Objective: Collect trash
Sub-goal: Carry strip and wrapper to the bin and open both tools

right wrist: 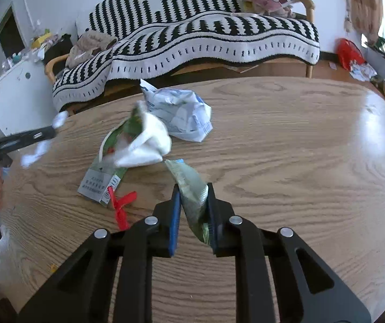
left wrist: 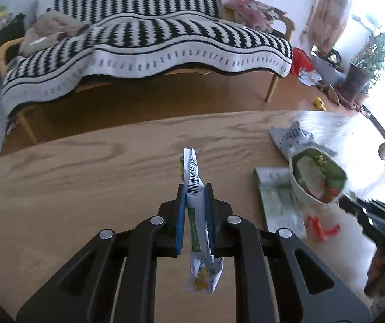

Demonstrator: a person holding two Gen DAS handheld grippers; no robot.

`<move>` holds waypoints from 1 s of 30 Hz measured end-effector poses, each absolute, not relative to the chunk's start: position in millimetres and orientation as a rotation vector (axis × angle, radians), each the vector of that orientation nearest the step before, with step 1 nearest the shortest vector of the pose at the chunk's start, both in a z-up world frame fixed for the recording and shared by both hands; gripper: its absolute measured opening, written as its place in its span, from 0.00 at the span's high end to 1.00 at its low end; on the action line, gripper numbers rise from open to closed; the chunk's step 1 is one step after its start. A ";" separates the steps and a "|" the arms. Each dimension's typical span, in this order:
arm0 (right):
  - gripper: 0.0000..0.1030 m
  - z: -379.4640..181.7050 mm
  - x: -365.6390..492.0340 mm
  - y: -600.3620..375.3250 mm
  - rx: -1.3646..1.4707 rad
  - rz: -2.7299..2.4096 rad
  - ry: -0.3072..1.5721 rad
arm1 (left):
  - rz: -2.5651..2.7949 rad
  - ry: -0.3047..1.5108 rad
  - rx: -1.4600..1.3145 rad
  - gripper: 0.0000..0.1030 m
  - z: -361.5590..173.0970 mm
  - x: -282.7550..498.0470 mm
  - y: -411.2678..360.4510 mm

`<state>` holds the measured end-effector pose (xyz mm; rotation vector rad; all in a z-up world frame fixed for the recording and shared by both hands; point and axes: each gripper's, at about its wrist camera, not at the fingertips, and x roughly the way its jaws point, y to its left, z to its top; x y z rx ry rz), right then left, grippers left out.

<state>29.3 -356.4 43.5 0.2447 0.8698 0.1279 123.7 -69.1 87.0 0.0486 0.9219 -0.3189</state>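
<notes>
Left gripper (left wrist: pixel 195 188): jaws clamping a thin barcode-printed wrapper (left wrist: pixel 193 177), lifting it above the table (left wrist: pixel 84 175) | right gripper (right wrist: pixel 192 188): jaws pinching a pale green wrapper (right wrist: pixel 192 185) | both feeling light, crinkly, slippery; gripping mid-fold | crumpled white packet (right wrist: pixel 181 113) waiting on table.

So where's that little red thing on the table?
The red piece lies on the table, left of the right gripper in its view, touching the flat green packet.

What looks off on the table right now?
Loose litter remains on the wooden table: a crumpled white bag, a paper cup tipped on its side, a flat green packet, and a red plastic scrap.
</notes>
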 end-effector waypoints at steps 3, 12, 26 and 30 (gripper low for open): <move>0.84 58.9 13.1 -357.4 0.278 0.129 0.838 | -0.304 0.923 0.020 0.88 98.9 100.2 -50.3; 0.84 126.9 -44.0 -357.7 0.282 0.143 0.741 | -0.346 0.865 0.019 0.87 149.8 36.4 -57.2; 0.84 195.4 -174.2 -408.1 0.279 0.043 0.634 | -0.563 0.819 0.036 0.87 192.6 -75.7 -143.7; 0.84 191.5 -231.0 -434.3 0.310 -0.020 0.631 | -0.676 0.846 0.082 0.87 178.3 -123.5 -192.8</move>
